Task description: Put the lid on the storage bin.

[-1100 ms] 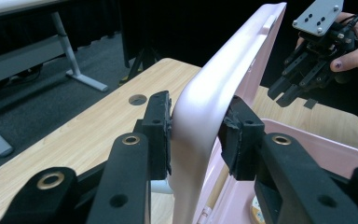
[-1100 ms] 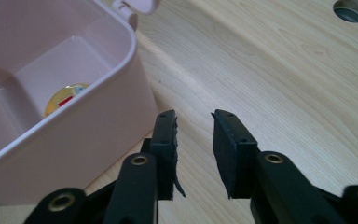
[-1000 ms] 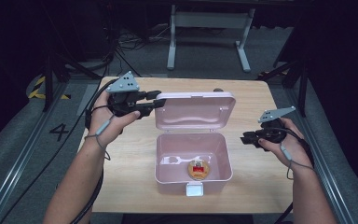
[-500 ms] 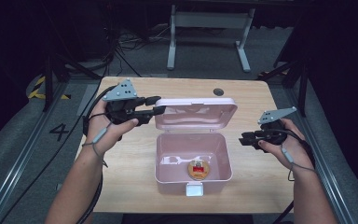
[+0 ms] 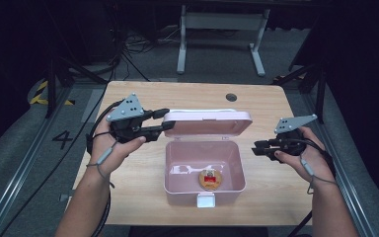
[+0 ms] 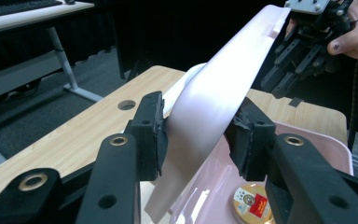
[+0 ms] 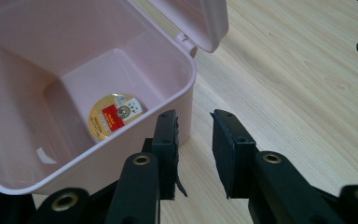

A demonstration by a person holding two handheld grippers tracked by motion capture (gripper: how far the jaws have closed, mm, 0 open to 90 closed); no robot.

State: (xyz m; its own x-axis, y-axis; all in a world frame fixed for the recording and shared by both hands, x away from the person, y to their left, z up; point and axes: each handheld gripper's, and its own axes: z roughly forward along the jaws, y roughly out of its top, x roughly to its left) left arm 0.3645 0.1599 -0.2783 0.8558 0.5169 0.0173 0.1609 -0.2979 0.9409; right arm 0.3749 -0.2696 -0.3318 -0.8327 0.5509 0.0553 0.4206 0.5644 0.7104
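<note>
A pink box [image 5: 167, 165] stands open on the wooden table, with a round gold tin [image 5: 209, 178] with a red label on its floor. Its hinged lid [image 5: 207, 123] is tilted up behind it. My left gripper [image 5: 168, 120] is shut on the lid's left edge; in the left gripper view the lid [image 6: 223, 84] runs between both pads of my left gripper [image 6: 198, 135], above the tin [image 6: 254, 205]. My right gripper [image 5: 254, 149] hovers open just right of the box. In the right gripper view my right gripper [image 7: 195, 140] has nothing between its jaws, beside the box wall [image 7: 189, 70] and the tin [image 7: 114, 116].
A white latch [image 5: 206, 200] hangs at the box's front. A cable hole [image 5: 231, 97] sits near the table's far edge. Bare wood lies left and right of the box. Desk legs and cables stand on the floor beyond the table.
The left gripper has drawn the lid's left edge up and toward the person, so the lid stands steeper than before. The right gripper has stayed in place.
</note>
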